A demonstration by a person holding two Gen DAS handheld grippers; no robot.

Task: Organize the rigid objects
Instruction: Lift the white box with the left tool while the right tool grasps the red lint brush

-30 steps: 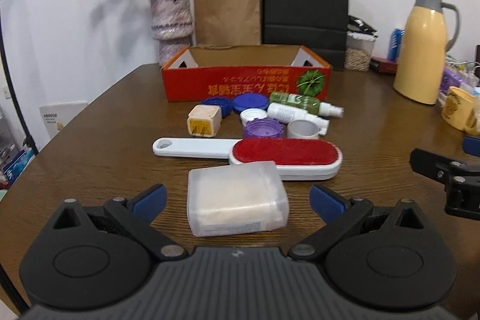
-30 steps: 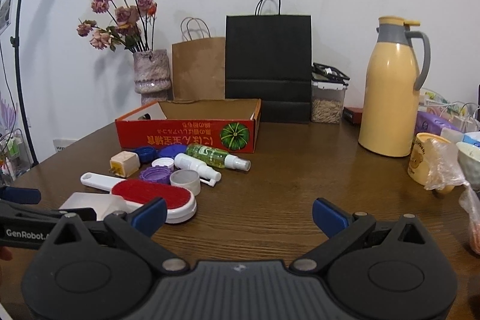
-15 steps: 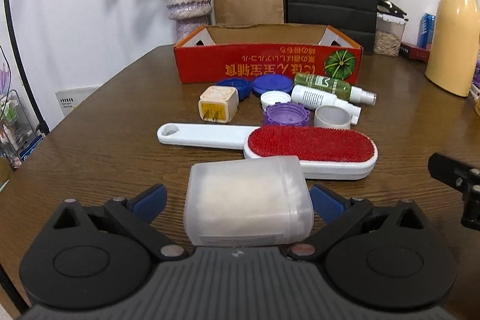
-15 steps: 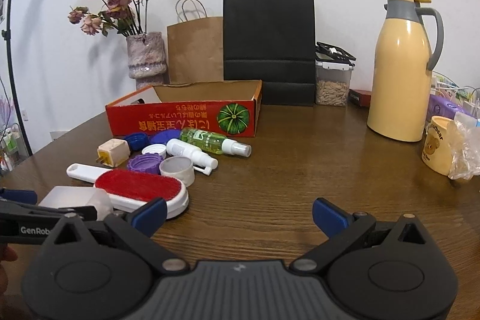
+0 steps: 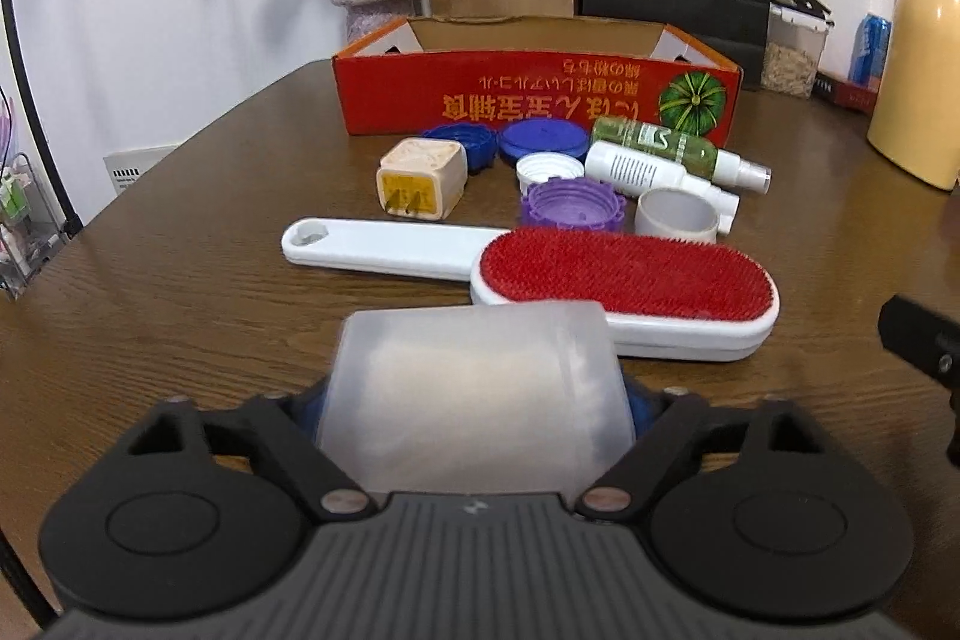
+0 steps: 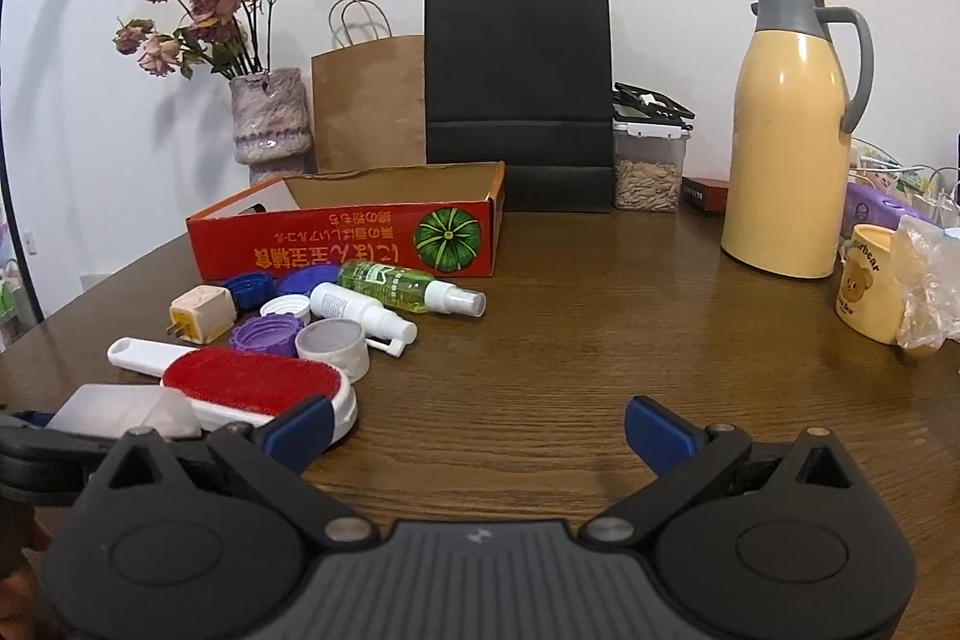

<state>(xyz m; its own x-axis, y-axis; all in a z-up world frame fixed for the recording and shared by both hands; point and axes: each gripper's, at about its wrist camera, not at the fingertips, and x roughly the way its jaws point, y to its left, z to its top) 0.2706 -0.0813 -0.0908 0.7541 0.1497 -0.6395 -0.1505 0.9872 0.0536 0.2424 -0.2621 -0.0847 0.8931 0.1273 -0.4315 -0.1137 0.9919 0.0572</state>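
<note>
Left gripper (image 5: pixel 477 403) — clamped on frosted translucent plastic box (image 5: pixel 474 394), just in front of red-bristled white lint brush (image 5: pixel 624 280) on brown wooden table (image 5: pixel 180 292). Right gripper (image 6: pixel 477 424) — jaws spread, holding nothing, above the table.

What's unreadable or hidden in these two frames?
- Left gripper fingertips: left wrist view, hidden behind the frosted box.
- Frosted box contents: blurred, walls translucent.
- Red carton floor: both views, front wall blocks it.
- Bottle label text: too small.
- Right gripper: open, nothing between its fingers.
</note>
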